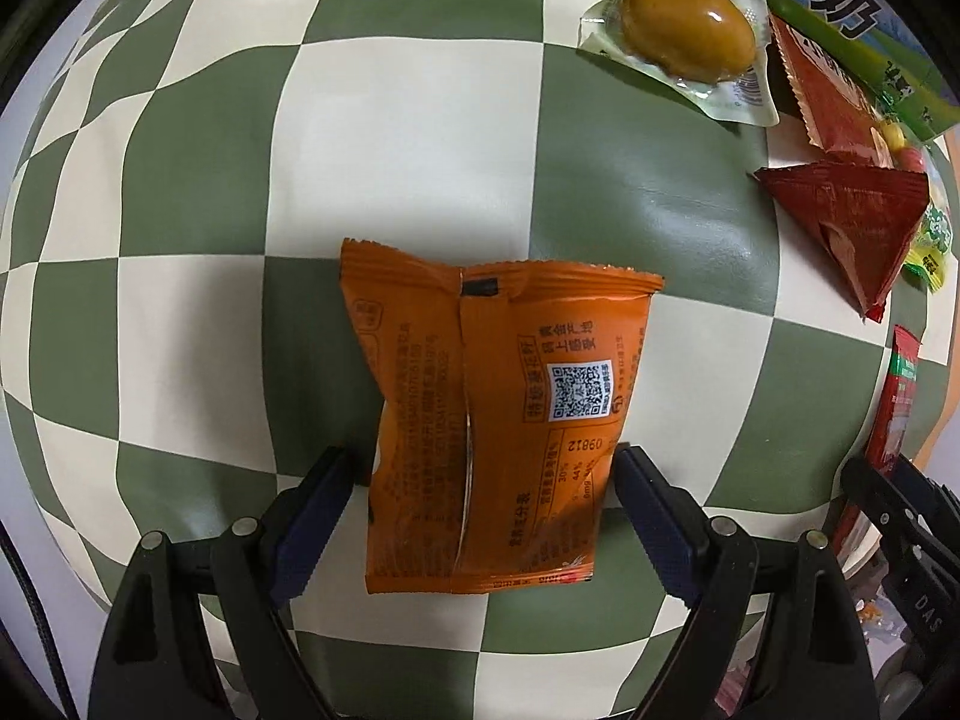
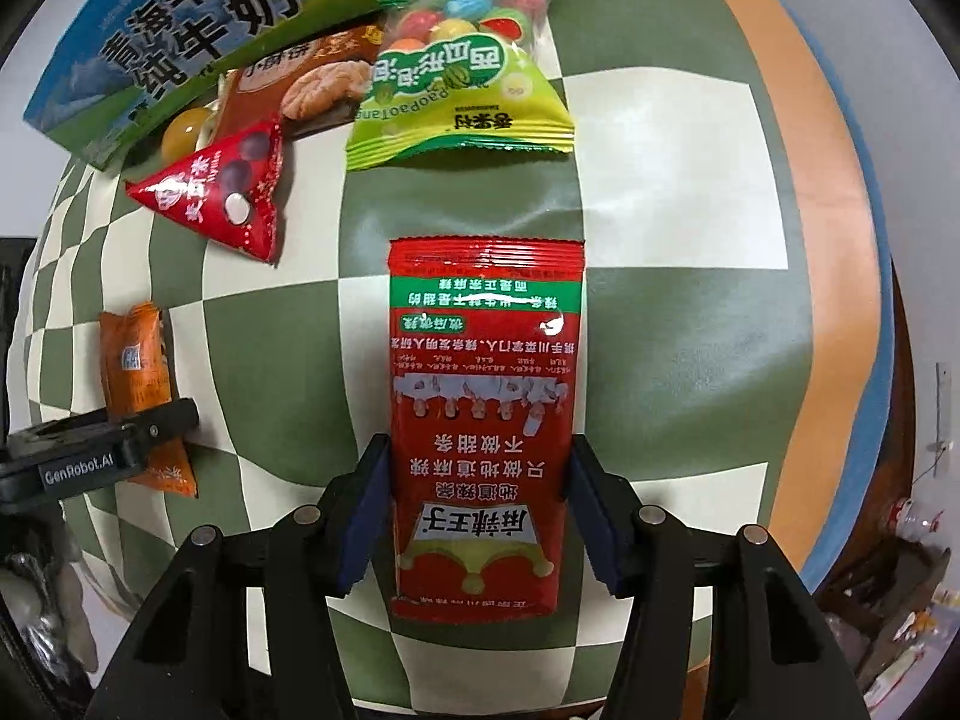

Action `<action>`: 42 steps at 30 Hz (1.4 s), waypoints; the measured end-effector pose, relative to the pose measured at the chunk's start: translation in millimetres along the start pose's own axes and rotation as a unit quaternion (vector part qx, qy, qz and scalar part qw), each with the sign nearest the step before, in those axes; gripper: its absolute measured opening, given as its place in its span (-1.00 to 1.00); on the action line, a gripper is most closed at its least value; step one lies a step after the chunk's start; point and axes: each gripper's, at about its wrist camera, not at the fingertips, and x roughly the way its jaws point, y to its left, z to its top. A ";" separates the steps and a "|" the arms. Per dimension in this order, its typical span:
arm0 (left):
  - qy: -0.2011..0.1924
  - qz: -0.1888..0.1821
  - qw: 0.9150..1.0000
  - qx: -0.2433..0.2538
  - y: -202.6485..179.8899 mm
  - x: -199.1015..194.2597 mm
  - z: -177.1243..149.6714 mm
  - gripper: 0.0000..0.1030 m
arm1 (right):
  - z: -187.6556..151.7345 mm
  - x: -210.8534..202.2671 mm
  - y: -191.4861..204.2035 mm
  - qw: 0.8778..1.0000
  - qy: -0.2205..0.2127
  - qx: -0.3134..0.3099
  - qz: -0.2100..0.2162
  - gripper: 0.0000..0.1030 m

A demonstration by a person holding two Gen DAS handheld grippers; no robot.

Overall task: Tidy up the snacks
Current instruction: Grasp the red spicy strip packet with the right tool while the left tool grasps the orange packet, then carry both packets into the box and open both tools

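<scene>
We've got the orange snack packet (image 1: 486,420) seam-up on the checkered counter (image 1: 648,210), straddled by our left hand-held gripper (image 1: 483,474), jaws spread, probably lined up for a side pinch. Right hand-held gripper (image 2: 480,480) points straight down, clenched on the red spicy-strip packet (image 2: 483,420).

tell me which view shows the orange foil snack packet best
The left wrist view: the orange foil snack packet fills the centre, back print readable. The right wrist view shows it small at the left edge, partly hidden behind the left gripper.
</scene>
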 end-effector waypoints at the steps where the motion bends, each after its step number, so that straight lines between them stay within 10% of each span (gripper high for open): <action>1: 0.000 0.000 1.000 0.000 8.5 2.1 -3.4 0.72 | 1.7 1.2 -0.6 1.000 0.002 -0.001 0.000 0.17; 12: -0.035 0.013 0.999 0.019 6.9 -13.4 -6.9 0.08 | -1.9 1.0 8.5 1.000 -0.004 -0.012 -0.008 0.13; 26: -0.125 -0.073 0.988 0.048 -21.3 -144.5 10.7 0.02 | 18.4 -92.8 37.7 0.991 -0.070 -0.028 0.108 -0.06; 35: -0.193 -0.084 0.976 0.061 -33.9 -241.8 114.6 0.02 | 137.2 -199.8 52.0 0.969 -0.195 -0.048 0.143 -0.06; 42: -0.144 -0.039 0.988 0.034 -13.2 -199.6 216.6 0.02 | 239.9 -178.7 59.0 0.976 -0.194 -0.043 0.091 -0.06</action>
